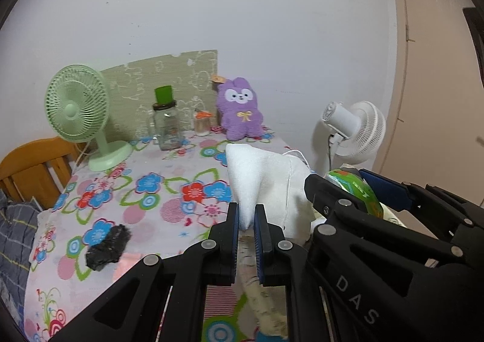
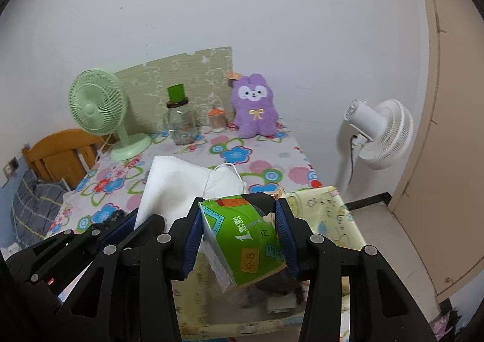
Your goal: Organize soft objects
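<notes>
My left gripper (image 1: pixel 246 219) is shut on a corner of a white cloth (image 1: pixel 257 178), lifted above the floral table (image 1: pixel 145 190); the cloth also shows in the right wrist view (image 2: pixel 178 187). My right gripper (image 2: pixel 240 236) is shut on a green tissue pack (image 2: pixel 245 239), held over a pale yellow fabric bin (image 2: pixel 326 215). The right gripper and the pack (image 1: pixel 357 187) show at the right in the left wrist view. A purple plush bunny (image 1: pixel 240 110) sits upright at the table's back (image 2: pixel 255 107). A black fuzzy item (image 1: pixel 107 248) lies near the table's front left.
A green desk fan (image 1: pixel 78 106), a glass jar with green lid (image 1: pixel 166 122) and a small orange-capped jar (image 1: pixel 202 124) stand at the back. A white floor fan (image 2: pixel 378 133) stands right of the table. A wooden chair (image 1: pixel 33 166) and grey bedding (image 2: pixel 33 206) are at left.
</notes>
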